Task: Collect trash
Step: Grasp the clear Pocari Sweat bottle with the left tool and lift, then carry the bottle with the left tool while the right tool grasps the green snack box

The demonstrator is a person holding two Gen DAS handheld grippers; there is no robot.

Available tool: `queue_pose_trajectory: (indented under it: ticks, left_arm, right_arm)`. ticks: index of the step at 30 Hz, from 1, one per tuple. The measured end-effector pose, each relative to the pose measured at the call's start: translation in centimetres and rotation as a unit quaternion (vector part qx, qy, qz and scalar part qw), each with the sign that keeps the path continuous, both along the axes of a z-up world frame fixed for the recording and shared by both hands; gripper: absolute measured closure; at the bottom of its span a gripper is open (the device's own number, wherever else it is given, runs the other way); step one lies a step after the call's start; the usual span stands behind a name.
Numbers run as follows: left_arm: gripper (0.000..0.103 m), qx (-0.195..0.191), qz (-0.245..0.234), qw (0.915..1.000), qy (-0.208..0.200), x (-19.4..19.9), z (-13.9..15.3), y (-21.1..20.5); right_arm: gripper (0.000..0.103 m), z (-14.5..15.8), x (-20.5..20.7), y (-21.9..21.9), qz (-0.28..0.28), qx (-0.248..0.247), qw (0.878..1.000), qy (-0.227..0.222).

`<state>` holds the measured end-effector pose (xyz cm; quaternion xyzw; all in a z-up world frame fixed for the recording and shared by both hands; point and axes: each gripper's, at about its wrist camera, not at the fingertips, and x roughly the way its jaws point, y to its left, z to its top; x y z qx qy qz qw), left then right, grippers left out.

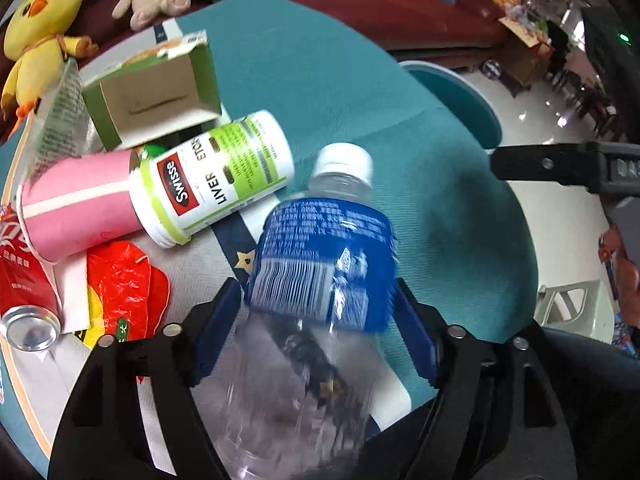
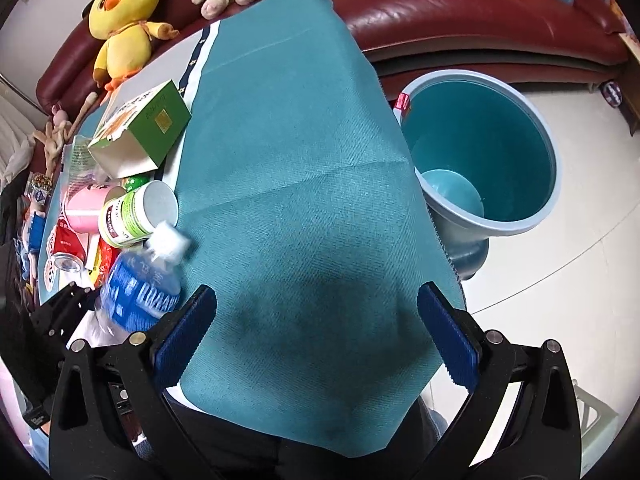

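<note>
While our left gripper [image 1: 316, 320] clamps the clear water bottle [image 1: 320, 264] by its blue label above the teal tablecloth [image 1: 340, 80], our right gripper [image 2: 316, 332] hangs wide apart and holds nothing. The teal bin [image 2: 516, 224] stands on the floor just beside the table edge.

Counts of the things on and around the bench

One water bottle [image 1: 320, 248], one pill bottle [image 1: 212, 178], one open carton [image 1: 154, 98], one pink cup [image 1: 76, 208], one red can [image 1: 24, 288], one red wrapper [image 1: 120, 284]; at the upper left, three soft toys, one a yellow chick [image 1: 38, 32]; one blue bin [image 2: 486, 152] at the right.
</note>
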<state>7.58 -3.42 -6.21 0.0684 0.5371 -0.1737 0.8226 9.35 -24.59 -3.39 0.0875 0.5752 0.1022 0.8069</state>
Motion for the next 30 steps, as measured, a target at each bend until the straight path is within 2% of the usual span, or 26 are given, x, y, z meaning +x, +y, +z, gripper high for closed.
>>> queue_pose_trajectory:
  ticks: [2, 5, 9, 14, 17, 19, 21, 30]
  left_arm:
    - [0.032, -0.009, 0.005, 1.0000, 0.000, 0.2, -0.2, 0.3]
    - [0.033, -0.027, 0.005, 0.9995, -0.017, -0.5, 0.6, 0.7]
    - [0.033, -0.067, 0.016, 0.9963, -0.050, -1.5, 3.8, 2.7]
    - [0.033, -0.080, 0.064, 0.9889, -0.107, -1.1, 7.7, 6.6]
    - [0.033, -0.078, 0.117, 0.9814, -0.131, 0.6, 9.1, 10.0]
    - [0.033, -0.089, 0.154, 0.9748, -0.135, 2.0, 9.5, 12.7]
    - [0.033, -0.090, 0.173, 0.9706, -0.141, 2.4, 9.8, 14.0]
    - [0.033, -0.106, 0.213, 0.9626, -0.130, 3.6, 10.0, 17.3]
  right_arm:
    - [0.006, 0.0, 0.3, 0.2, 0.002, -0.002, 1.000, -0.002]
    - [0.006, 0.2, 0.6, 0.4, 0.004, -0.004, 1.000, -0.010]
    - [0.007, 0.9, 1.2, 0.6, 0.007, 0.003, 1.000, -0.021]
    - [0.008, 2.1, 3.1, 3.1, 0.033, 0.014, 0.999, -0.029]
    - [0.016, 2.9, 4.5, 6.0, 0.062, 0.002, 0.997, -0.052]
    - [0.040, 2.9, 5.7, 8.2, 0.084, 0.008, 0.995, -0.054]
    - [0.049, 2.6, 6.7, 9.9, 0.095, 0.013, 0.994, -0.049]
    - [0.049, 0.4, 10.3, 16.9, 0.138, 0.012, 0.988, -0.066]
